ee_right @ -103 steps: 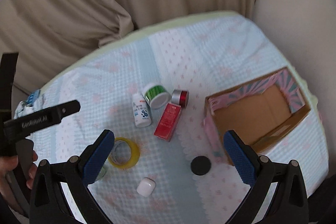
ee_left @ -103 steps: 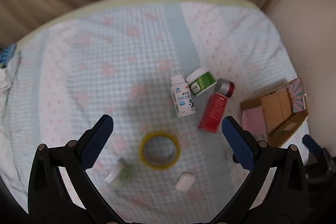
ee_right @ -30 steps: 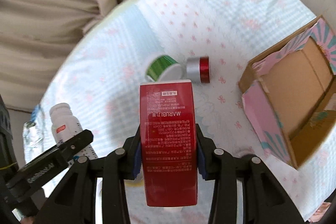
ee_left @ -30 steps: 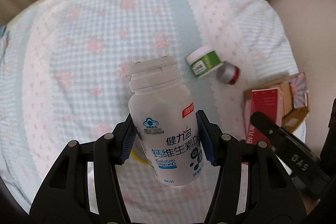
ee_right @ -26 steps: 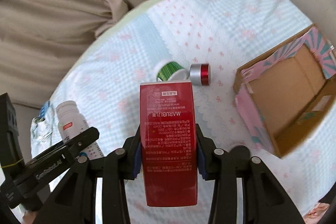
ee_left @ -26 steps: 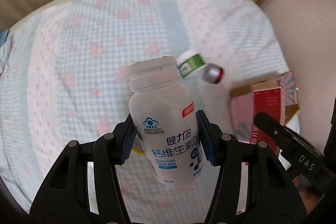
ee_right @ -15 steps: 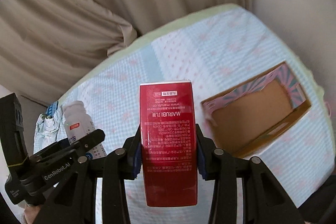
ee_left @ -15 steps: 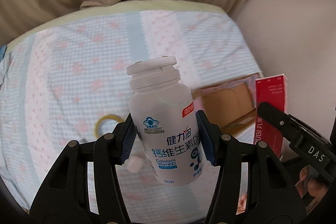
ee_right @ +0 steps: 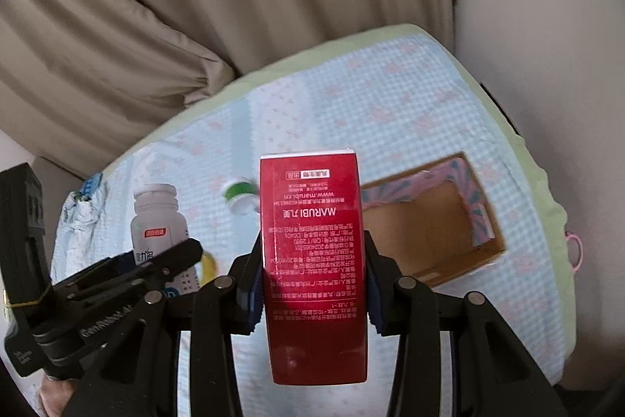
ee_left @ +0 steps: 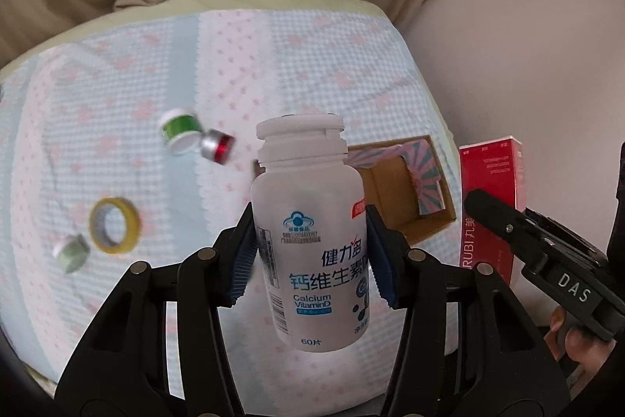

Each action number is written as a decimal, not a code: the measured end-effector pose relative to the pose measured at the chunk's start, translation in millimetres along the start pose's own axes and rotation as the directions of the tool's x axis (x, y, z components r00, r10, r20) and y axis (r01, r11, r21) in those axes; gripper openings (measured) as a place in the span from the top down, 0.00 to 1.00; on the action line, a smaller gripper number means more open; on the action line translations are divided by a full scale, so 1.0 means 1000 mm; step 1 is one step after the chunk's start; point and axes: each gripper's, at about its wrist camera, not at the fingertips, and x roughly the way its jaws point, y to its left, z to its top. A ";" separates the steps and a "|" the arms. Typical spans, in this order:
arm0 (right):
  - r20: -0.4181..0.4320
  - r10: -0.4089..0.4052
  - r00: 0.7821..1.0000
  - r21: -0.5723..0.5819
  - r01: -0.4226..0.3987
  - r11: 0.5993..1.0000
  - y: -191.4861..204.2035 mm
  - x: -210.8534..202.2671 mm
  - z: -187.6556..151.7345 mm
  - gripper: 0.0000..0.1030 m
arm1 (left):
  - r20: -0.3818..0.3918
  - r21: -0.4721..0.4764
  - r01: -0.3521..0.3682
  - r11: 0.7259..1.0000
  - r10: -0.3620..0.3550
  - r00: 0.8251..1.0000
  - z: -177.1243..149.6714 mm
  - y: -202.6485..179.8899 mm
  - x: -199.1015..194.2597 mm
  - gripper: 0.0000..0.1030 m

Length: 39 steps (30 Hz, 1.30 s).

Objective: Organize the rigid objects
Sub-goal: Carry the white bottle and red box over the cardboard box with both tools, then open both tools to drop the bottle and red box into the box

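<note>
My left gripper [ee_left: 310, 256] is shut on a white vitamin bottle [ee_left: 308, 221] and holds it upright in the air above the table. My right gripper [ee_right: 312, 288] is shut on a red carton [ee_right: 314, 260], also lifted. The open cardboard box [ee_left: 406, 190] with pink and teal flaps lies on the cloth right of the bottle; in the right wrist view the box [ee_right: 429, 221] is right of the carton. The red carton [ee_left: 492, 198] shows at the right of the left wrist view, and the bottle [ee_right: 158, 221] at the left of the right wrist view.
On the checked cloth [ee_left: 117, 73] lie a green-banded jar [ee_left: 179, 135], a silver and red cap [ee_left: 218, 151], a yellow tape roll [ee_left: 114, 230] and a small green jar [ee_left: 72, 252]. Beige curtains [ee_right: 195, 6] hang behind the table. A wall [ee_left: 527, 45] stands at the right.
Both grippers have risen and drawn back from the table with the bottle and the carton held. The box now sits lower and nearer the centre in both views.
</note>
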 end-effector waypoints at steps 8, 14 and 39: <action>-0.103 -0.035 0.994 0.009 0.036 0.999 -0.077 0.050 0.015 0.63 | -0.107 -0.037 0.000 0.999 -0.004 0.994 -0.004 -0.037 0.095 0.54; -0.201 -0.045 0.979 -0.009 0.044 0.999 -0.119 0.110 0.026 0.63 | -0.192 -0.036 -0.032 0.999 0.025 0.981 -0.001 -0.045 0.172 0.54; -0.386 -0.128 0.914 -0.457 -0.069 0.887 -0.130 0.223 -0.006 0.00 | -0.293 0.079 -0.126 0.989 0.144 0.945 0.015 -0.039 0.260 0.00</action>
